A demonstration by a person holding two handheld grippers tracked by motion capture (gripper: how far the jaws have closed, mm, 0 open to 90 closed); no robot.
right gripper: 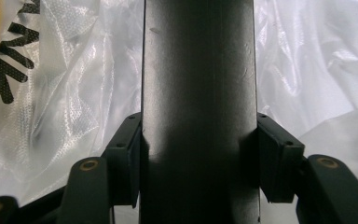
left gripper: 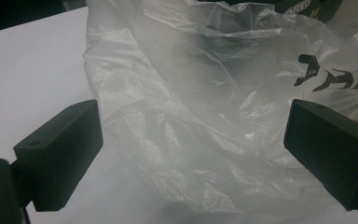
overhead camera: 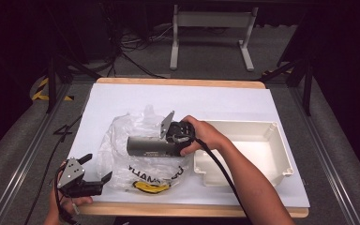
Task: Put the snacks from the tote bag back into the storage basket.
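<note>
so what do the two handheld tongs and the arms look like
Both tongs are black, each with two blocky rectangular jaws, brass-coloured pivot pins, a grey three-cornered plate on top and a black trailing cable: the left tongs at the table's near left, the right tongs further in. The forearms are bare, with no sleeves visible.

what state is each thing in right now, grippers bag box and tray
left gripper: open, holding nothing, at the bag's near left edge
right gripper: shut on the dark box
dark box: lying lengthwise over the bag, clamped at its right end
plastic bag: crumpled, lying on the table
white tray: upright, empty, right of the bag
</note>
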